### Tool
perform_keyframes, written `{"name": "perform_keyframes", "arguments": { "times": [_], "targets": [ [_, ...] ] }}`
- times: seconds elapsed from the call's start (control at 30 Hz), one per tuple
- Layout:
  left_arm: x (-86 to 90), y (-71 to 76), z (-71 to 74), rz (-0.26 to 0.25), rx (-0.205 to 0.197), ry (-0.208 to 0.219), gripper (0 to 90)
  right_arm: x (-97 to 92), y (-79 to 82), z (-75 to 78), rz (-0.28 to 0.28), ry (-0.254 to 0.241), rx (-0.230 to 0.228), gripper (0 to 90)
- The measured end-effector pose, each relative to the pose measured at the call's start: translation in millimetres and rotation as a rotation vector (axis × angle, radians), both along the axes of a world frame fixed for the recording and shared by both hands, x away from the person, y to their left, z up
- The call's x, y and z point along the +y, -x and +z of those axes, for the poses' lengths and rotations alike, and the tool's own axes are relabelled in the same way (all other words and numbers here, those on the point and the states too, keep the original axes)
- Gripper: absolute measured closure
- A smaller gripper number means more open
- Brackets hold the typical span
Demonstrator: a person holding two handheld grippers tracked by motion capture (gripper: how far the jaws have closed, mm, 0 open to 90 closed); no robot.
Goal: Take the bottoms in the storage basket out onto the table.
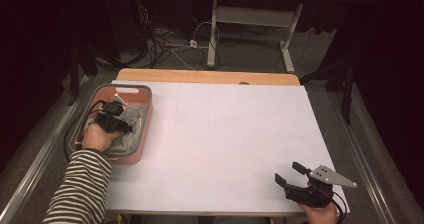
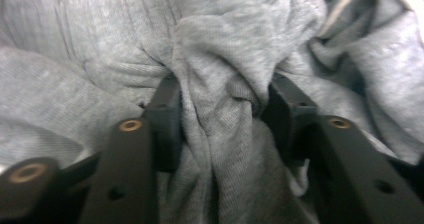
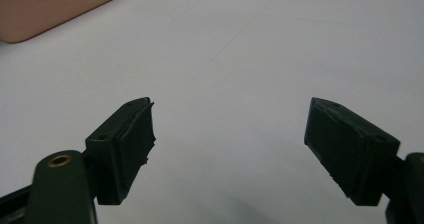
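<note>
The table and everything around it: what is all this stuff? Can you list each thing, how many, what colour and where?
Table: one, white top with a wooden far edge, centre of the high view.
Basket: one, salmon-pink with a grey rim, at the table's left edge.
Cloth: one bundle, grey, inside the basket.
Second table: one, white legs, on the floor beyond.
Cables: a tangle, black and white, on the floor beyond the table.
Left gripper: one, black, down in the basket, jaws pinching a fold of the cloth.
Right gripper: one, black with a grey plate, near corner of the table on the right, jaws apart over bare tabletop.
Striped sleeve: one, black and white, on the left arm.
</note>
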State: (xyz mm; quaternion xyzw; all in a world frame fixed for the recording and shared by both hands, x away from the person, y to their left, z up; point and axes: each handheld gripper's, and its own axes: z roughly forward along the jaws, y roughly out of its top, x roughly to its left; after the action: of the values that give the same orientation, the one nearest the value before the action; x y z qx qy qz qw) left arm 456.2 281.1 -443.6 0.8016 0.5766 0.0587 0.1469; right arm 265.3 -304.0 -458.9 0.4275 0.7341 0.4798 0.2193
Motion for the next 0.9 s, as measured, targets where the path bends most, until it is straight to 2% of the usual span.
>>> {"name": "perform_keyframes", "arguments": {
  "times": [0.27,0.43,0.5,0.67,0.9],
  "targets": [
    [5.5,-1.3,2.3,0.02,0.009,0.052,66.2,-0.4,-0.3,0.1,0.0,-0.002,0.002,20.4],
    [5.4,-4.5,7.0,0.028,0.028,0.045,69.1,-1.0,-0.4,0.1,0.002,-0.008,0.003,20.4],
    [3.9,-5.2,10.1,0.022,0.019,0.028,69.5,-1.2,-0.5,0.3,0.003,-0.013,0.004,20.4],
    [5.4,-4.9,18.3,0.031,0.003,0.027,69.6,-1.4,-1.4,0.3,0.009,-0.015,0.006,20.5],
    [8.8,2.1,35.6,0.039,-0.045,0.049,69.7,0.5,-5.4,0.7,0.023,-0.018,0.004,20.6]
  ]
}}
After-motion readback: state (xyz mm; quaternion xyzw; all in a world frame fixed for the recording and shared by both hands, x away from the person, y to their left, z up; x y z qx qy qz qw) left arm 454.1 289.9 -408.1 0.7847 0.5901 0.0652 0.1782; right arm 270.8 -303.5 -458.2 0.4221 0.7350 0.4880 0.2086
